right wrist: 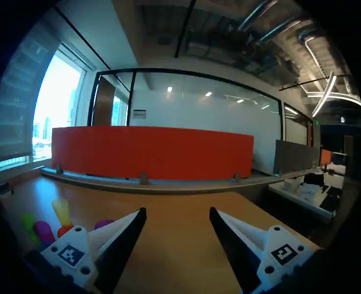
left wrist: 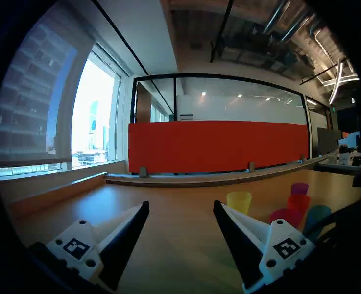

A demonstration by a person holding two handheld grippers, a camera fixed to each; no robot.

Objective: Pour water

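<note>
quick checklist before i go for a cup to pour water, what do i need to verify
1. The left tool is open and empty: ok.
2. The right tool is open and empty: ok.
3. The yellow cup stands upright on the table: ok.
4. A cup is lined up between a tool's fingers: not ok. The yellow cup, purple cup and teal cup stand to the right of the left tool's gap. In the right gripper view the cups lie to the left of the gap.
5. There is water in a cup: cannot tell.
6. There is bare wood straight ahead of both tools: ok.
</note>
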